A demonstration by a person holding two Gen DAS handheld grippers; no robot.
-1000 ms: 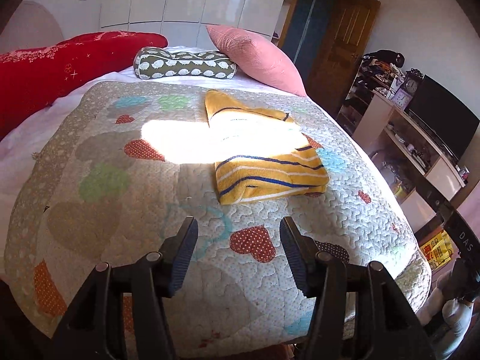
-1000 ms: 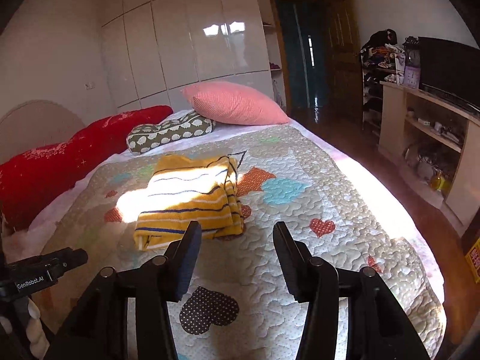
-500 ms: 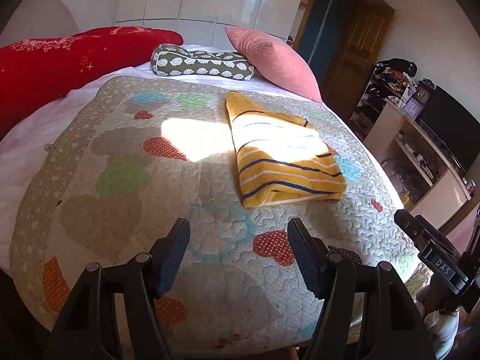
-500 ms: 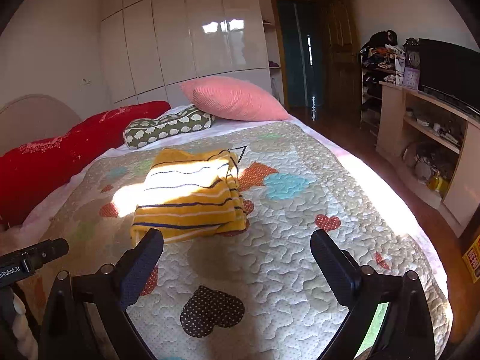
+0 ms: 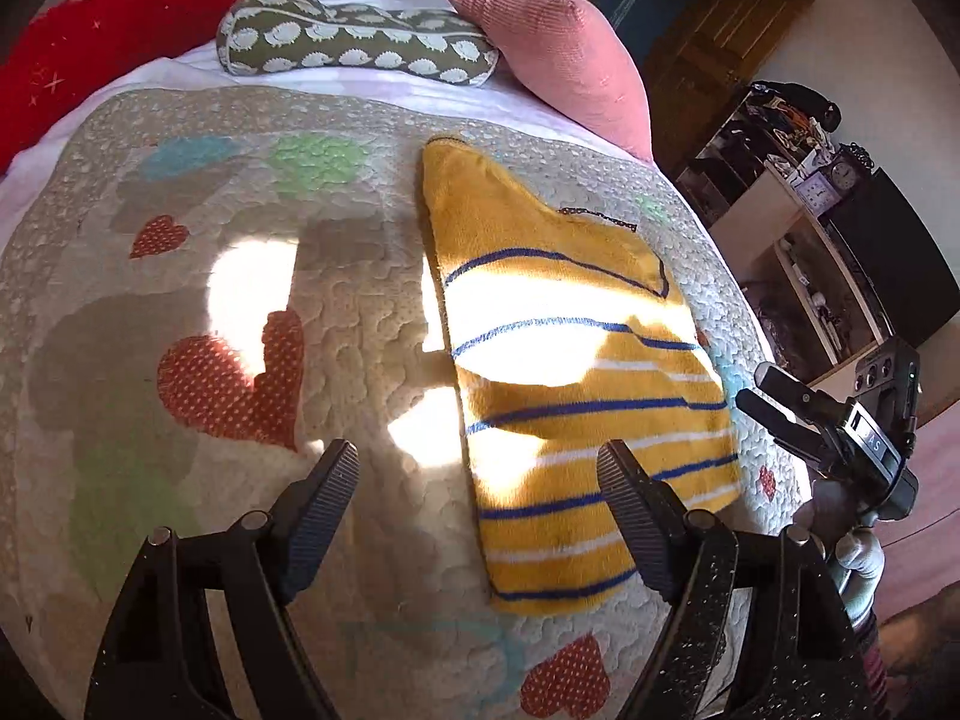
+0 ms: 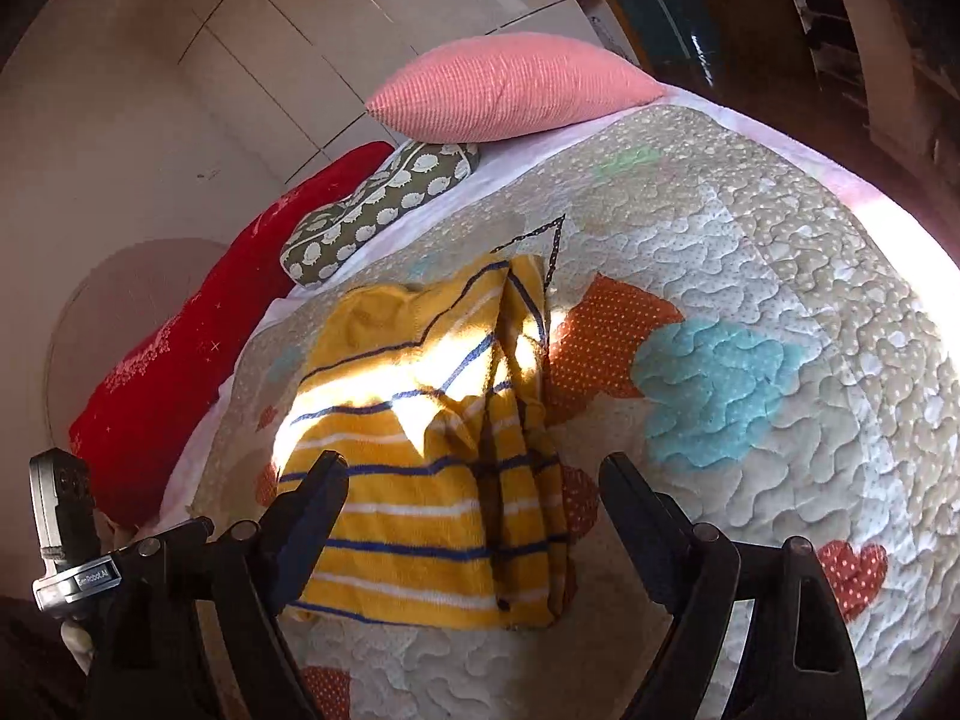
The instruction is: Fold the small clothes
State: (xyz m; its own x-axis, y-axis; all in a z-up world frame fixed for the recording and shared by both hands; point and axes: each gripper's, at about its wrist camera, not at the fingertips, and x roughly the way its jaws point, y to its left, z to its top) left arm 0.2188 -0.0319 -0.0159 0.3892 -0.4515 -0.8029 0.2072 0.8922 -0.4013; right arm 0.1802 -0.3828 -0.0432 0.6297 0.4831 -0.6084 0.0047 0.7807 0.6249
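A yellow garment with blue and white stripes [image 5: 564, 372] lies folded lengthwise on the quilted heart-pattern bedspread [image 5: 360, 324]; it also shows in the right wrist view [image 6: 432, 468]. My left gripper [image 5: 477, 486] is open and empty, just above the garment's near left edge. My right gripper [image 6: 474, 492] is open and empty, over the garment's near end. Each gripper shows in the other's view, the right one [image 5: 840, 426] at the garment's right and the left one [image 6: 78, 546] at its left.
A pink pillow [image 5: 540, 42], a green patterned bolster [image 5: 360, 45] and a red pillow [image 5: 120, 18] lie at the head of the bed. Shelves with a dark screen [image 5: 864, 252] stand to the right. White wardrobe doors [image 6: 336, 36] are behind.
Both grippers have moved forward and down towards the garment's near end. The right jaws, wide half a second ago, have narrowed somewhat; the left jaws have opened a little wider.
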